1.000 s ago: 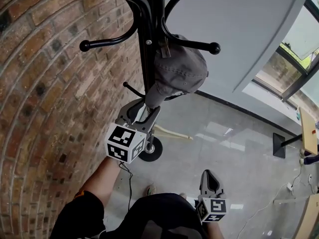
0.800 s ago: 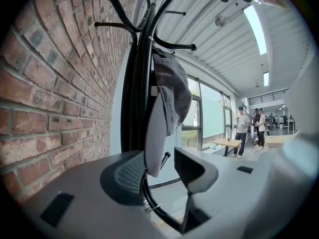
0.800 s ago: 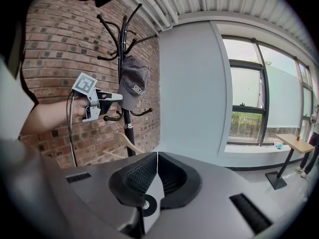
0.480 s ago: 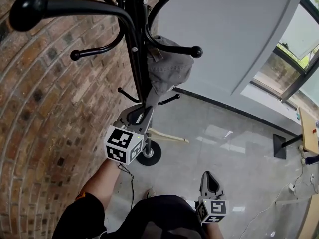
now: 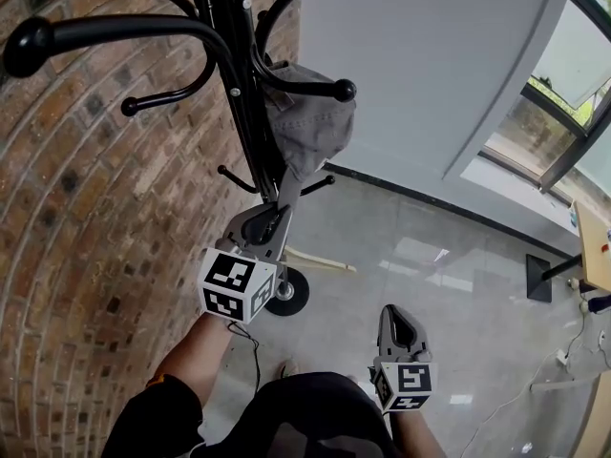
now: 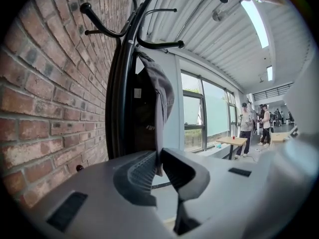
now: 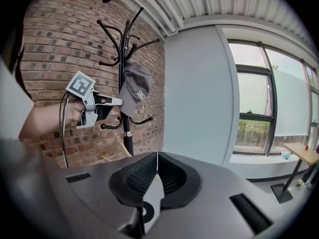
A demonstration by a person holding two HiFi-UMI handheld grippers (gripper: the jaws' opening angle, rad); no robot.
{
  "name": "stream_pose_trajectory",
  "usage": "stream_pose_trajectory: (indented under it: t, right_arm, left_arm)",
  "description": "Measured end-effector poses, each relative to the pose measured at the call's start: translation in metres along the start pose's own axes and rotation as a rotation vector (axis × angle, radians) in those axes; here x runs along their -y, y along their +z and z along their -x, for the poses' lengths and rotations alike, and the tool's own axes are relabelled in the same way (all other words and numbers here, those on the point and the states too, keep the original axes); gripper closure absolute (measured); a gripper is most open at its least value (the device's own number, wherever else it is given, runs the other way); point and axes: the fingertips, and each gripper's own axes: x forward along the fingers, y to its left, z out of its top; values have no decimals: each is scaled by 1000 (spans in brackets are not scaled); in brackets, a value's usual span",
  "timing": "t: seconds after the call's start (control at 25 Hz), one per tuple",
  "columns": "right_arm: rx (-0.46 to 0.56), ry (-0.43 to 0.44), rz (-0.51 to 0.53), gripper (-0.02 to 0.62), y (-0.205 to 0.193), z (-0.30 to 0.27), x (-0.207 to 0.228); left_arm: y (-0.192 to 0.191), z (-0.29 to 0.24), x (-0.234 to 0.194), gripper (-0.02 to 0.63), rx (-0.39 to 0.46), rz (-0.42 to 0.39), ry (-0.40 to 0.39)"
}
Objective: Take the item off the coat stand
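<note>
A grey cap (image 5: 310, 127) hangs from a hook of the black coat stand (image 5: 243, 93) beside the brick wall. My left gripper (image 5: 284, 198) reaches up to the cap's lower edge. In the left gripper view the brim (image 6: 158, 98) runs down between the closing jaws, and the tips (image 6: 158, 158) pinch it. The right gripper view shows the cap (image 7: 134, 86) on the stand (image 7: 123, 103) with the left gripper (image 7: 117, 101) at its brim. My right gripper (image 5: 391, 315) hangs low over the floor, shut and empty, its tips (image 7: 157, 156) meeting.
The brick wall (image 5: 86, 218) is close on the left, and a grey wall panel (image 5: 430, 74) stands right of the stand. The stand's round base (image 5: 288, 292) and a wooden stick (image 5: 320, 259) are on the floor. A table (image 5: 592, 246) is at far right. People (image 6: 246, 128) stand far off.
The left gripper's jaws have closed from wide open onto the cap's brim. The stand and cap have drifted left in the head view. The right gripper has stayed low.
</note>
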Motion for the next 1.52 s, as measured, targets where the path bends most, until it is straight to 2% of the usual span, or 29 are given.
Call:
stream_pose_trajectory:
  t: [0.32,0.64,0.8,0.96,1.28,1.52]
  right_arm:
    - [91,111,66,580,63,-34,-22]
    - [156,158,91,580,102,-47,-26]
    - [193,163,113,580,122,-47,-22]
    - [189,174,100,580,120,-49,-21]
    - [174,190,94,580,110,-50,-25]
    - [166,169,88,580,107,-48,-15]
  left_arm:
    - [11,7,13,540,4,-10,10]
    - [44,-6,13,541,31,-33,27]
    - [42,-11,20,542,44,-32,5]
    - [36,-17,26,551,43,-35,-37]
    - [31,-38,4,560,43,-13,19]
    - [60,-53,26,560,116,-16,-37]
